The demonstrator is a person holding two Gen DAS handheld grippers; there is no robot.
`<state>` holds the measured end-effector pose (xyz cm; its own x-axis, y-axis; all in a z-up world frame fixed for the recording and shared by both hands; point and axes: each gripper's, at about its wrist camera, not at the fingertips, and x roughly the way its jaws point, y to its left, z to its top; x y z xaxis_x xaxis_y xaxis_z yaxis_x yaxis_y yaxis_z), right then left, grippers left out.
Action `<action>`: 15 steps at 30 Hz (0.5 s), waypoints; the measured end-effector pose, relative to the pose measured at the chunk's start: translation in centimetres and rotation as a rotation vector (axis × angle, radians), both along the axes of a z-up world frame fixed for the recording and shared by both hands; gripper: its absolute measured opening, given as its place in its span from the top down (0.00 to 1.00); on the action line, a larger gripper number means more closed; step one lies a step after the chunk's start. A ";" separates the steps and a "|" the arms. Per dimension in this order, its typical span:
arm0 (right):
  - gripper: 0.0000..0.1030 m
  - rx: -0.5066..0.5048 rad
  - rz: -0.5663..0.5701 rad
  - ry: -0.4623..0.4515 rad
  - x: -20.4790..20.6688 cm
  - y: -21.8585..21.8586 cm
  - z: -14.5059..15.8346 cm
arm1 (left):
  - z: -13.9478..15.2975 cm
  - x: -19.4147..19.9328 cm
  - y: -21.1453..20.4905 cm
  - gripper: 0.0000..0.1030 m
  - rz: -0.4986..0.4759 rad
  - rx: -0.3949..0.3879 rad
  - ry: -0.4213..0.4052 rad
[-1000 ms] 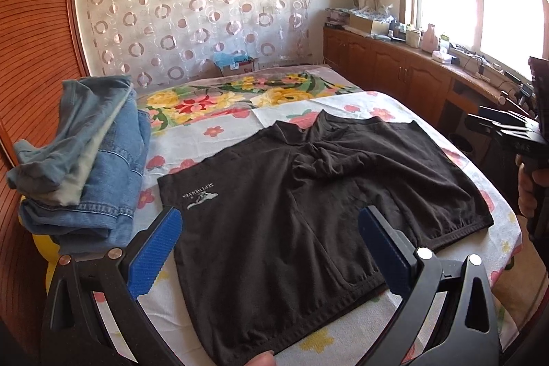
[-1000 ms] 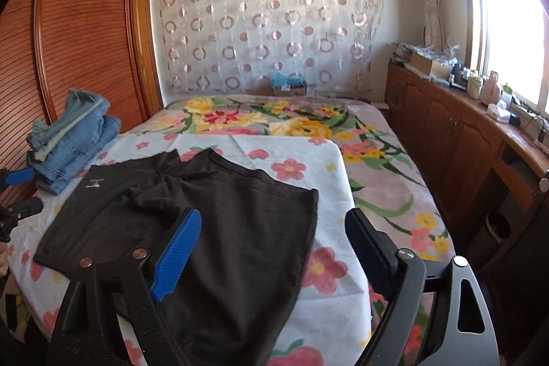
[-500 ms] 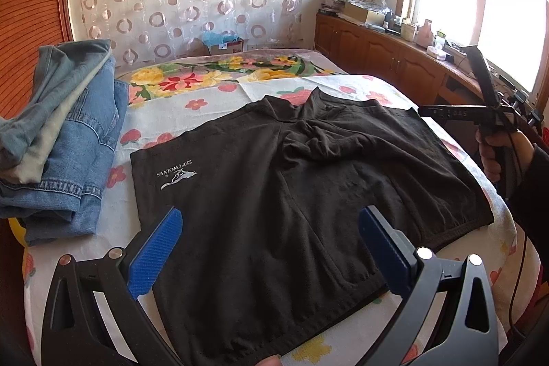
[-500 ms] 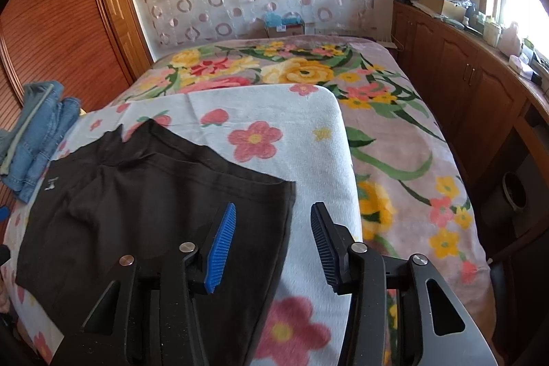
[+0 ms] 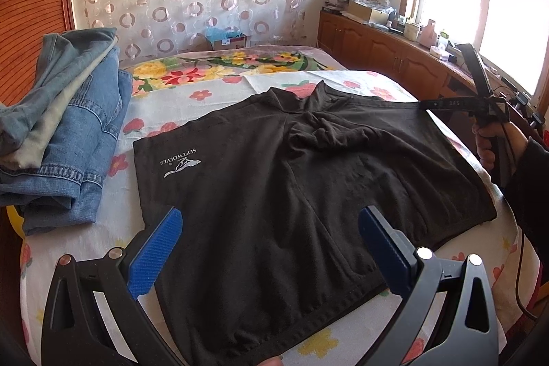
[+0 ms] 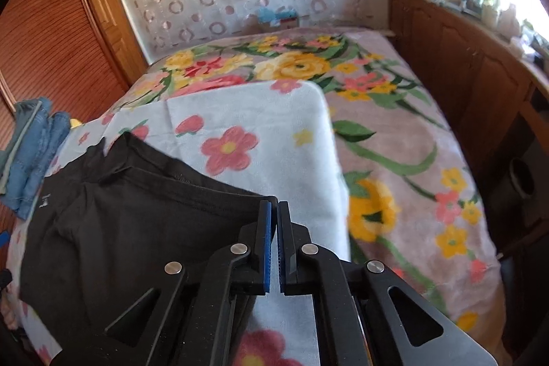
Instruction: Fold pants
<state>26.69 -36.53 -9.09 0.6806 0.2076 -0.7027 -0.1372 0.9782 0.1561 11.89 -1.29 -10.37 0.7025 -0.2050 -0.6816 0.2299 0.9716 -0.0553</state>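
Black shorts [image 5: 274,180] with a white logo lie spread flat on the flowered bed; they also show in the right wrist view [image 6: 137,222]. My left gripper [image 5: 267,249] is open, its blue pads hovering over the near hem of the shorts. My right gripper [image 6: 274,211] is shut at the far right corner of the shorts, the pads nearly touching; it seems pinched on the corner's edge. In the left wrist view the right gripper [image 5: 446,103] reaches in from the right at that corner.
A stack of folded jeans [image 5: 65,126] sits on the bed at the left, also visible in the right wrist view [image 6: 31,153]. A wooden cabinet [image 5: 394,57] runs along the right wall under the window. A wooden wardrobe [image 6: 51,40] stands at the left.
My right gripper came down to the far right corner of the shorts and closed from wide open to shut. My left gripper moved lower and closer over the near hem, staying open.
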 end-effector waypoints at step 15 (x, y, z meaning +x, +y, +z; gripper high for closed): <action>0.85 -0.170 -0.108 -0.019 -3.8 2.4 0.9 | -0.3 -0.3 0.7 0.00 0.000 -0.012 -0.011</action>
<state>22.92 -34.15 -8.21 0.7059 0.0118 -0.7082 -0.0310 0.9994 -0.0143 11.57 -0.57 -10.64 0.7101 -0.2135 -0.6710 0.2307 0.9709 -0.0647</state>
